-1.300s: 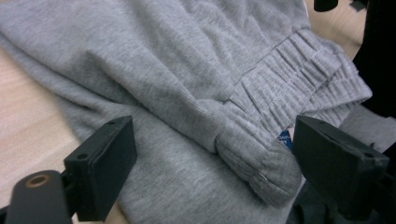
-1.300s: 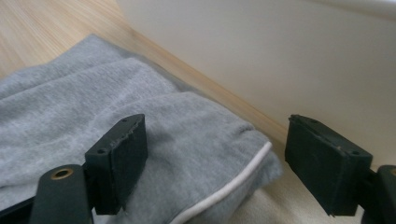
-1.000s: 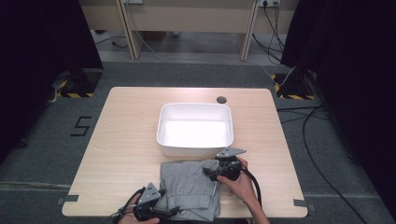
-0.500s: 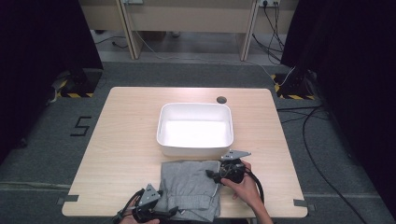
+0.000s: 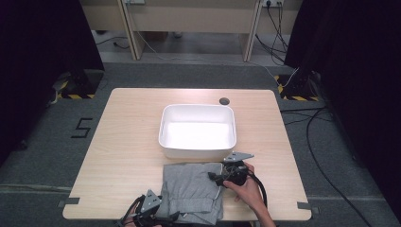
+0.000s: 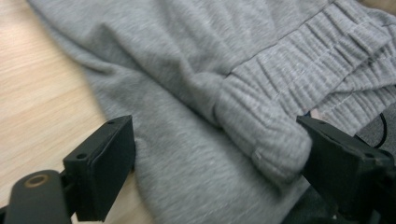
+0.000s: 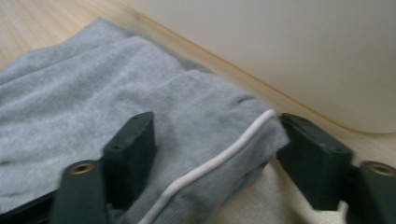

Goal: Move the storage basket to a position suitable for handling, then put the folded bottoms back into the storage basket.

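— Start at the jaws. What have I got?

— On my left gripper (image 6: 210,154) both jaws stand wide apart with the ribbed waistband of the shorts (image 6: 261,135) bunched between them, nothing pinched yet. My right gripper (image 7: 215,154) is spread the same way, straddling a corner of the cloth with its white piping (image 7: 219,154).

— And the shorts themselves?

— Folded grey bundle (image 5: 194,191) at the table's (image 5: 118,142) 6 o'clock edge, just short of the white tub (image 5: 197,127). In the high view the left gripper (image 5: 158,215) sits at the bundle's 7 o'clock, the right gripper (image 5: 215,177) at its 2 o'clock.

— So where might it go wrong?

— Three places, I reckon. The left jaws are over a thick roll of waistband; if I close there I may catch only the top layer and the fold will open as I lift. The right jaws hold a thin corner, which could slip out along the piping. And that corner lies just beside the tub wall (image 7: 289,56), so a careless swing may knock the tub.

— Anything else?

— The bundle overhangs the near edge slightly; an uneven lift could drag it off.
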A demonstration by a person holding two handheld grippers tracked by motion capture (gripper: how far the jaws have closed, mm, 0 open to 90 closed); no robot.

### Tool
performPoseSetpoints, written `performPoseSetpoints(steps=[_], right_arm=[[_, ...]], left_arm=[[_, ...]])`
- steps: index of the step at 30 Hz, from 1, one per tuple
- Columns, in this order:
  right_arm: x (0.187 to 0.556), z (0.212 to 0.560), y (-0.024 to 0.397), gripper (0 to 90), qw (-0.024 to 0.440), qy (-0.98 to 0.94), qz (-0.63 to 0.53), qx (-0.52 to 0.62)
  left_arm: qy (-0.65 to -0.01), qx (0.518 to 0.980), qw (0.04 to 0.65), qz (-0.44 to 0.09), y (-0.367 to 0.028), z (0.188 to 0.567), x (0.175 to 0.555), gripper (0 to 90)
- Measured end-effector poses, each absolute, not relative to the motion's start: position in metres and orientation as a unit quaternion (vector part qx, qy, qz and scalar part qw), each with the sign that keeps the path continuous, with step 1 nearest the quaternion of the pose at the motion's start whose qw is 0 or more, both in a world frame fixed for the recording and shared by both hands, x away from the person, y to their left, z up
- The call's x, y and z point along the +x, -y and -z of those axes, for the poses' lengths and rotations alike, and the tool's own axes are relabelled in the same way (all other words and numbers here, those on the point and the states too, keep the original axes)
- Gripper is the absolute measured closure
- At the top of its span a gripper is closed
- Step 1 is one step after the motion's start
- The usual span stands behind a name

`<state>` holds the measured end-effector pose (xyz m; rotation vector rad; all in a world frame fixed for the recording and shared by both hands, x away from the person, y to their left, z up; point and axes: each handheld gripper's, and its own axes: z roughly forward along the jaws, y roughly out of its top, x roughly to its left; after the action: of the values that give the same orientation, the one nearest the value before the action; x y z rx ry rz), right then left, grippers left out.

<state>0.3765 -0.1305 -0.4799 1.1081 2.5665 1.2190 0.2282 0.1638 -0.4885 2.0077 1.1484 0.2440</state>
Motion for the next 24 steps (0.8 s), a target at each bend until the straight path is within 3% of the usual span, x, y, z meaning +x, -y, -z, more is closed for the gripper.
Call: performPoseSetpoints(steps=[5,10,13,20,24], right_arm=[[0.385,0.485,0.131,22.5,0.022,-0.831,-0.406,0.379],[0.386,0.487,0.131,27.5,0.006,-0.829,-0.412,0.378],[0.387,0.487,0.13,31.1,0.0,-0.829,-0.414,0.375],[0.389,0.489,0.126,35.0,-0.015,-0.828,-0.42,0.37],[0.389,0.489,0.125,43.0,-0.02,-0.83,-0.421,0.365]], left_arm=[[-0.437,0.796,0.407,-0.095,-0.154,0.49,0.231,16.3],[-0.426,0.793,0.424,-0.094,-0.155,0.491,0.233,40.0],[-0.418,0.796,0.427,-0.095,-0.156,0.491,0.232,47.6],[-0.414,0.794,0.435,-0.094,-0.158,0.493,0.232,57.2],[-0.408,0.795,0.439,-0.096,-0.159,0.493,0.231,59.3]])
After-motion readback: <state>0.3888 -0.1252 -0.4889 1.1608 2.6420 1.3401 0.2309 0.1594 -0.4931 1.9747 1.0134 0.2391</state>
